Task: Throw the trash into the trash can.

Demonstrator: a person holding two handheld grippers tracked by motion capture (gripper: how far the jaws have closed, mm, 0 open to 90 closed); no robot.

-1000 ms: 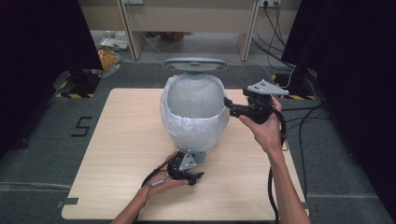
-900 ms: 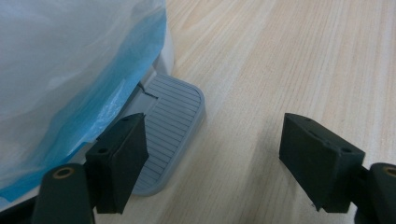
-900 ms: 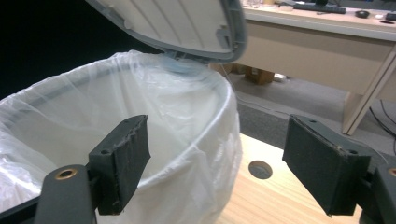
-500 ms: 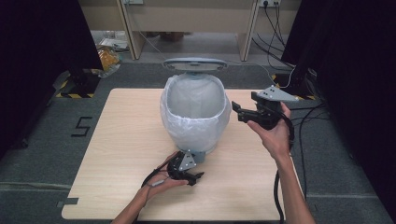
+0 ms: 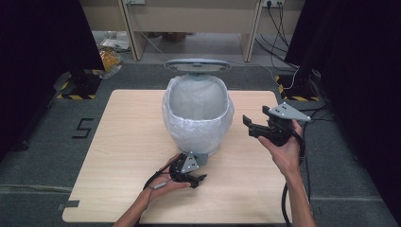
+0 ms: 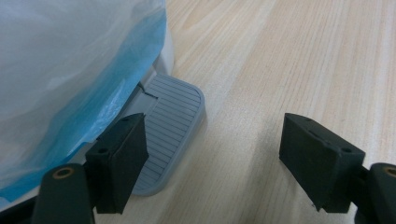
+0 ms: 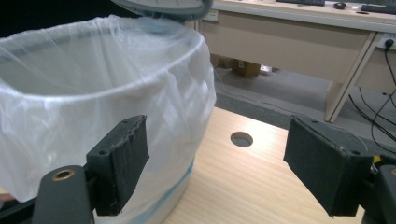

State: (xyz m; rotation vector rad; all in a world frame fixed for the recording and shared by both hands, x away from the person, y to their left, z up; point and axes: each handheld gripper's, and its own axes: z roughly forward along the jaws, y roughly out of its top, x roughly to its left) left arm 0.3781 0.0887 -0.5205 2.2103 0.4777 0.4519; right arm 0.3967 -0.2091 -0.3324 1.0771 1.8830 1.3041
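Observation:
A grey pedal bin [image 5: 198, 113] lined with a white plastic bag [image 7: 93, 93] stands mid-table, its lid [image 5: 197, 65] raised behind it. My left gripper [image 5: 197, 180] sits low at the bin's front, open. In the left gripper view [image 6: 212, 158] one jaw hangs over the ribbed grey pedal [image 6: 173, 126]; I cannot tell if it touches. My right gripper [image 5: 250, 126] hovers to the right of the bin, clear of the rim and pointing at it. It is open [image 7: 215, 163]; its jaws have just been opening a little, with nothing between them.
The wooden table [image 5: 123, 142] has a round cable hole [image 7: 241, 138] behind the bin on the right. Beyond it stand a desk [image 5: 189, 19], floor cables [image 5: 293, 71] and dark curtains at both sides.
My right gripper has drawn away from the bin's rim, moving right and down. The left hand stays at the pedal and the lid stays up.

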